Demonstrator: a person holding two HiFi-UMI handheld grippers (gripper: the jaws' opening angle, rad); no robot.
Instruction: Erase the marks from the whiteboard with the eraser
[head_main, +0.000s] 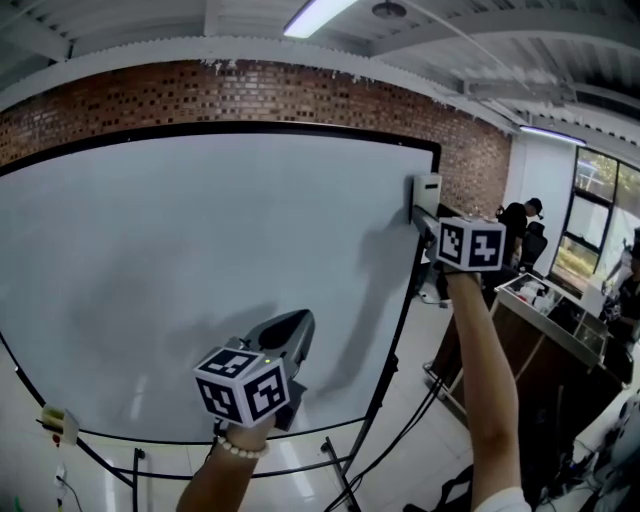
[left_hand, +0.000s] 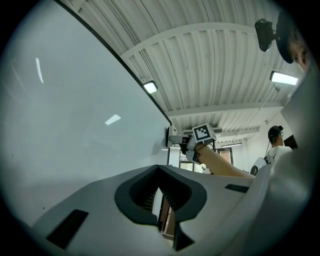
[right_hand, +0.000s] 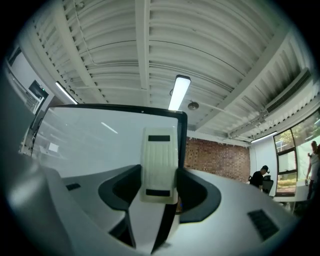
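A brick wall (head_main: 250, 95) rises behind the whiteboard (head_main: 200, 260), which looks clean. To the right, well apart, a person in black (head_main: 518, 225) stands beyond a wooden surface (head_main: 545, 325).

The right forearm stretches up and forward. The right claw (right_hand: 160, 187) is clenched on the cream ribbed eraser (right_hand: 160, 165), which sits at the board's upper right corner by the black frame.

The left claw (left_hand: 159, 170) hangs low before the board's lower edge. Its jaws are together and hold nothing, and a bead bracelet (head_main: 240, 450) circles that wrist.
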